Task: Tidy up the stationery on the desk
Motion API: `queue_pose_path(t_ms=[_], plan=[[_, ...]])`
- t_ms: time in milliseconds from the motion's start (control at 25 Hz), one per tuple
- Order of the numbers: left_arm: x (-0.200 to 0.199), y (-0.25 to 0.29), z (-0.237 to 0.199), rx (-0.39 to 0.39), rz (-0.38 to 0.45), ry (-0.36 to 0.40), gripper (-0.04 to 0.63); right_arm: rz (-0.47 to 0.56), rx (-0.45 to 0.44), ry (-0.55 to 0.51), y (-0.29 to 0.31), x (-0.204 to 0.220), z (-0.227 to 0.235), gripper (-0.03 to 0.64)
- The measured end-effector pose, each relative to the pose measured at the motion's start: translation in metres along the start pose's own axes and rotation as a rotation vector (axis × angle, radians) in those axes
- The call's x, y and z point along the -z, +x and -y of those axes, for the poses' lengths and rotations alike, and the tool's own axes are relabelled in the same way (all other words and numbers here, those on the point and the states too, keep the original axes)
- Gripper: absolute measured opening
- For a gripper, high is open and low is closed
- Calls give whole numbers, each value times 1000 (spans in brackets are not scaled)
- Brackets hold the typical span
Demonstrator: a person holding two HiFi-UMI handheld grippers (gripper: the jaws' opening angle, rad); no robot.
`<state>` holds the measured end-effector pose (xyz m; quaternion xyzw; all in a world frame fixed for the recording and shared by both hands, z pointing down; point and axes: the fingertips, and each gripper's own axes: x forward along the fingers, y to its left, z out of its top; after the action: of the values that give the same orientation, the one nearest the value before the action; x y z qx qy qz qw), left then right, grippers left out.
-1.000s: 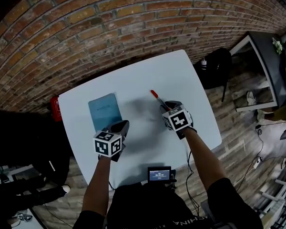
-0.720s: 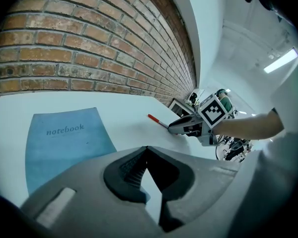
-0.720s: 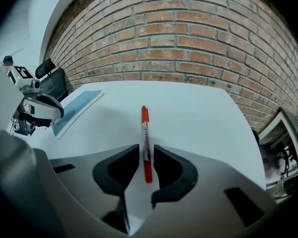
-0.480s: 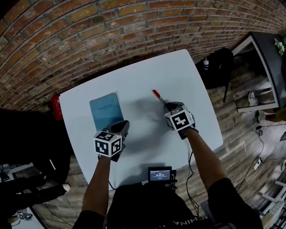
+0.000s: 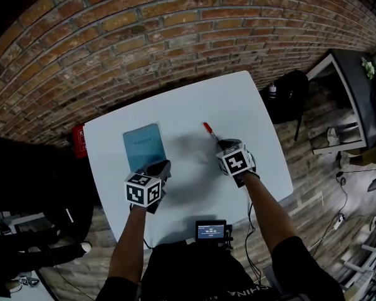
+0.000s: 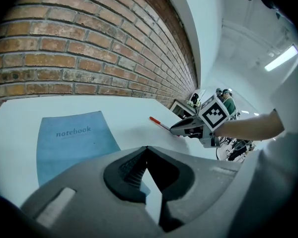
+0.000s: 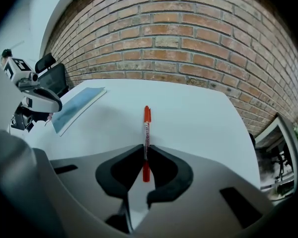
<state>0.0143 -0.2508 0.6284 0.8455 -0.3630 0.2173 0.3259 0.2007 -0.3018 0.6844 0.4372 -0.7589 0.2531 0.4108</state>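
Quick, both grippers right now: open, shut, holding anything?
Left gripper: shut, empty.
Right gripper: jaws have just been closing, now shut on the pen.

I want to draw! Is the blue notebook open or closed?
Closed. The notebook lies flat on the table, blue cover up, no pages showing.

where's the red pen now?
Head view: the red pen lies right of centre on the table, right of the blue notebook, its near end between the jaws of the right gripper, which have just been closing on it.
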Motion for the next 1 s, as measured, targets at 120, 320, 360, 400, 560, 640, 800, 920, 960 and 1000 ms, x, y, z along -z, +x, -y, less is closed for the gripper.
queue_pose_path(t_ms=[120, 320, 360, 400, 560, 640, 800, 920, 960, 1000], plan=[[-1, -5, 2, -5, 13, -2, 11, 14, -5, 5, -5, -4, -6, 48], [-1, -15, 4, -20, 39, -7, 11, 52, -22, 21, -15, -18, -22, 48], [-1, -18, 4, -24, 45, -9, 11, 57, -28, 23, -17, -20, -27, 48], [-1, -22, 4, -30, 50, -11, 11, 62, -34, 24, -18, -23, -32, 48], [3, -37, 1, -53, 67, -11, 11, 73, -57, 25, -23, -29, -56, 48], [4, -45, -1, -65, 79, -14, 11, 78, -69, 24, -24, -33, -66, 48], [7, -58, -7, -88, 102, -24, 11, 89, -88, 20, -26, -43, -85, 48], [10, -69, -12, -100, 113, -33, 11, 92, -101, 31, -25, -49, -99, 48], [12, -72, -14, -104, 115, -35, 11, 92, -104, 34, -24, -51, -104, 48], [13, -75, -16, -108, 116, -38, 11, 91, -106, 35, -23, -53, -108, 48]])
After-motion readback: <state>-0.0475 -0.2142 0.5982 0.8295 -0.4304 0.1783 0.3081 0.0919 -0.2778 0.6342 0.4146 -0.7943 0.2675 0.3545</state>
